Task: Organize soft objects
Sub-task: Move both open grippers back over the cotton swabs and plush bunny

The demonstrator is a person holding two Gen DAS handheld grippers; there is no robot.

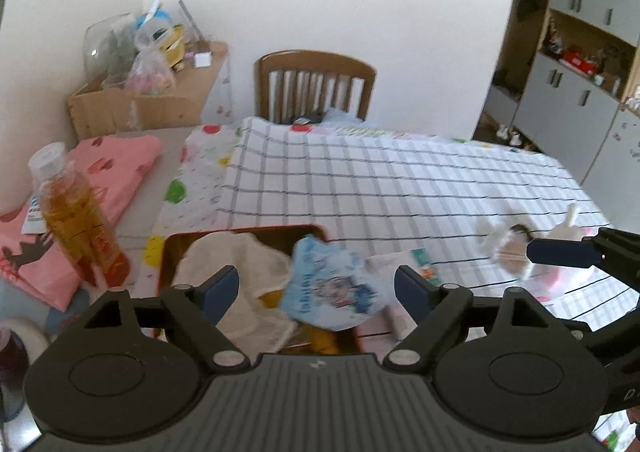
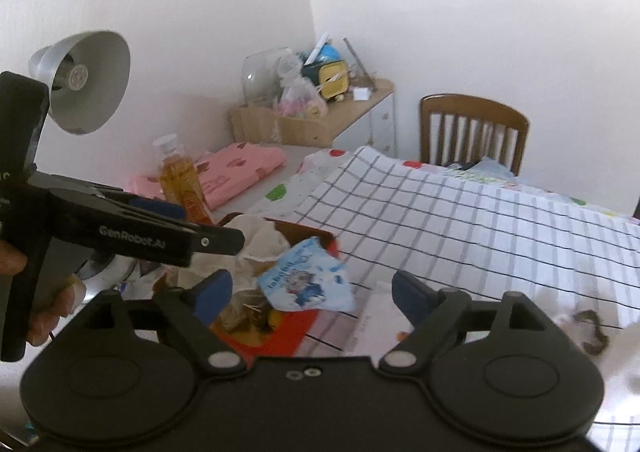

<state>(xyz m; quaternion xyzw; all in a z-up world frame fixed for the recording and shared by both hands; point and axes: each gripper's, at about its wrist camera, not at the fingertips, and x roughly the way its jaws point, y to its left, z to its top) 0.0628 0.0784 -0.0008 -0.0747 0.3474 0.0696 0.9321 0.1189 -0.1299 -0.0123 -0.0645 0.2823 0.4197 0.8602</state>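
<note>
An open red tin box (image 1: 248,231) sits at the near edge of the checked tablecloth (image 1: 400,188). A cream towel (image 1: 232,264) is bunched inside it. A light blue printed soft packet (image 1: 332,288) lies tilted over the box's right rim. My left gripper (image 1: 316,278) hovers above the box, open, its pads clear of the packet. My right gripper (image 2: 310,282) is also open over the same blue packet (image 2: 308,284), with nothing pressed between its pads. A fluffy white and brown toy (image 1: 508,248) lies to the right on the cloth.
A bottle of amber liquid (image 1: 76,220) stands left of the box, beside folded pink cloth (image 1: 116,160). A wooden chair (image 1: 316,84) stands at the table's far side. A cluttered cardboard box (image 1: 132,108) sits at the back left, a grey lamp (image 2: 88,80) on the left.
</note>
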